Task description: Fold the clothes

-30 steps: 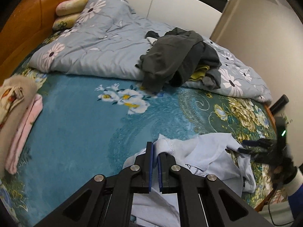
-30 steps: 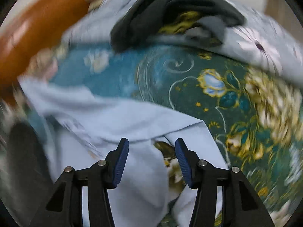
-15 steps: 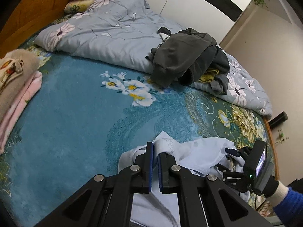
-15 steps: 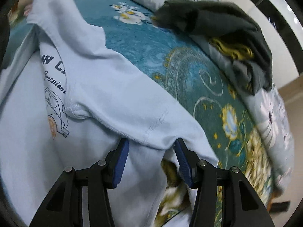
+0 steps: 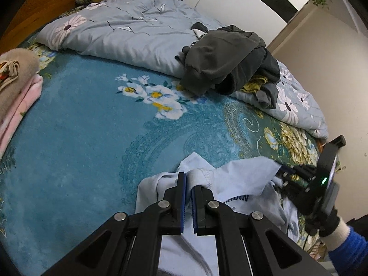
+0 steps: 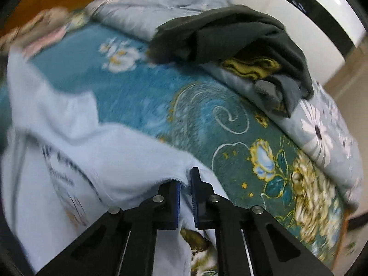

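A light blue T-shirt with dark print lies crumpled on the teal flowered blanket at the bed's near edge. My left gripper is shut on a bunched fold by the shirt's neckband. In the right wrist view the same T-shirt spreads to the left. There my right gripper has its jaws closing on a hemmed edge, with cloth pinched between the blue pads. The right gripper also shows in the left wrist view, holding the shirt's right corner in a gloved hand.
A heap of dark grey and yellow clothes sits on a grey flowered quilt at the back. Folded beige and pink garments are stacked at the left. A wooden headboard and a beige wall bound the bed.
My right gripper's jaws went from wide apart to closed on the shirt's hemmed edge, and it shifted along the shirt. My left gripper kept its grip and sank a little.
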A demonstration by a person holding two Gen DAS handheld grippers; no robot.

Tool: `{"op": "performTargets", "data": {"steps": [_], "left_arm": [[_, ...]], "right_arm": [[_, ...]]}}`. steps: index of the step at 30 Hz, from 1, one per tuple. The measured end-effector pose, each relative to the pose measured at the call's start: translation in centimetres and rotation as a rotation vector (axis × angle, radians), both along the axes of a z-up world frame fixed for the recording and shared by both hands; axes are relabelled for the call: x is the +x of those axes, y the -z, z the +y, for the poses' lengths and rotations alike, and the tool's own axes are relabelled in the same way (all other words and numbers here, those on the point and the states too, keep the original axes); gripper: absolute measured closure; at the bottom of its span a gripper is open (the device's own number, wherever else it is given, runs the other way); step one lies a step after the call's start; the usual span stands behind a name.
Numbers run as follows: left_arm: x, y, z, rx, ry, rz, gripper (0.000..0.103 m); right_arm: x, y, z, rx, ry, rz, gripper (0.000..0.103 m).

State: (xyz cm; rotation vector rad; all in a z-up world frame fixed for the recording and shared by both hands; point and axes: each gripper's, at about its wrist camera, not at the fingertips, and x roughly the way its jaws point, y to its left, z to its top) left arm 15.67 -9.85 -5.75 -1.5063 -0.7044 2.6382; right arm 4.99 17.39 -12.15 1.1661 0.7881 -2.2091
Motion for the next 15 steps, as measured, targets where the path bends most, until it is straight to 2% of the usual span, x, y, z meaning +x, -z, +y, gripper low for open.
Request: {"op": "performTargets", "data": {"steps": [5, 7, 10, 15], "left_arm": [[0.6, -0.6, 0.0, -0.024, -0.009, 0.025, 0.097], [1.1, -1.3, 0.1, -0.057, -0.017, 0.04, 0.097], [2.1, -3.0, 0.9, -0.109, -0.006, 0.098, 0.098], [4.1, -7.3, 1.9, -0.145, -0.018, 0.248, 0.1]], "right_arm": [[-1.6, -4.4, 1.6, -0.165, 0.139, 0.015, 0.096], [-2.0, -6.6, 2.3, -0.228, 0.178, 0.039, 0.096], [-1.8, -10.3, 3.1, -0.288, 0.204, 0.111, 0.096], [-0.4, -17.1, 4.3, -0.381, 0.222, 0.231, 0.097]]}}
